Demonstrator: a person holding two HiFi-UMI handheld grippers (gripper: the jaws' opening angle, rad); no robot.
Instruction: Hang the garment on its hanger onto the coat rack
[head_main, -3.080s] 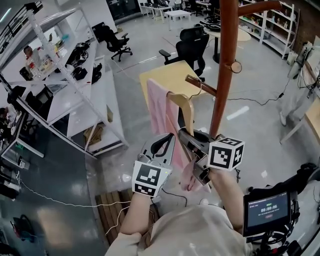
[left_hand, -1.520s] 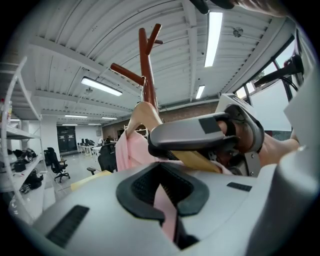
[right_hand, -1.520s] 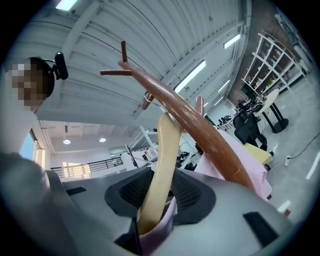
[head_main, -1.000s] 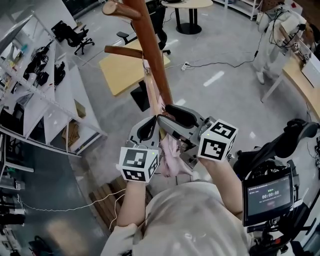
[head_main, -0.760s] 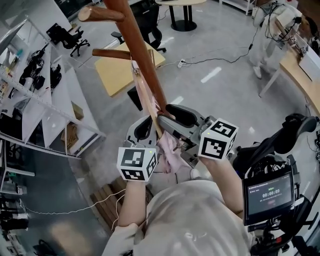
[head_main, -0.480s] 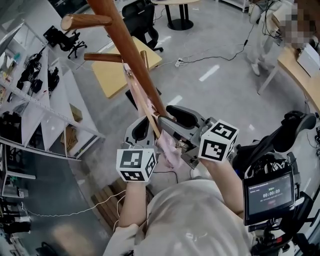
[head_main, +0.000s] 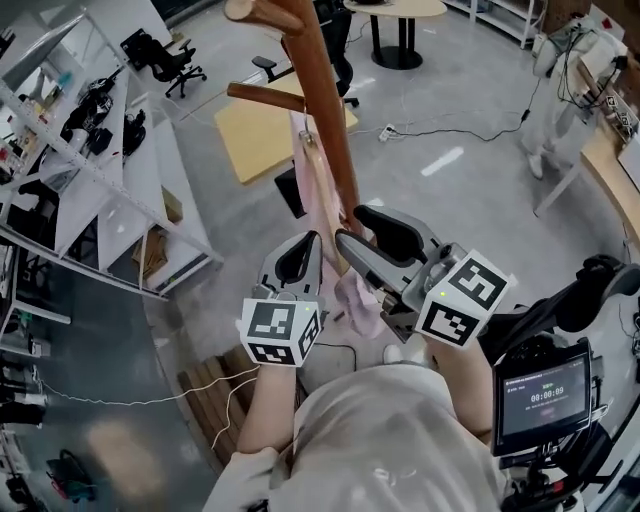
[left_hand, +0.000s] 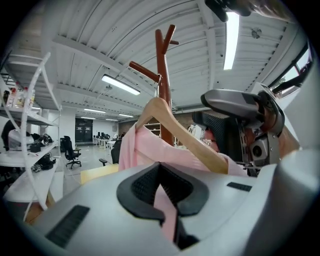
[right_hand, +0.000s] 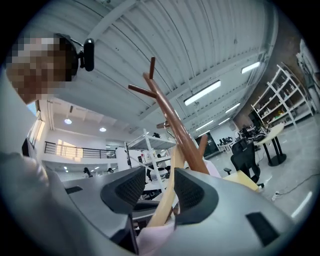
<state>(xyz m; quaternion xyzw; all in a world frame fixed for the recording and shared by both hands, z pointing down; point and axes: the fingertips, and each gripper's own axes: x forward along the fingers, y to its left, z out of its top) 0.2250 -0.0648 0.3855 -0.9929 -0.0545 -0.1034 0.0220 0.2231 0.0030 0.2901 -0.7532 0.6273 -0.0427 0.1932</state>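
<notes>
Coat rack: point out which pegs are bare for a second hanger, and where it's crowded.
Bare: the upper peg of the brown wooden coat rack, and the outer end of the lower peg. Crowded: that peg's base at the pole, where the pale wooden hanger with the pink garment sits.

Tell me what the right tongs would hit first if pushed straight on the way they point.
Probably the coat rack's pole, rising just beyond the right gripper, whose tongs already have the wooden hanger between them. How far off the pole stands is unclear.
</notes>
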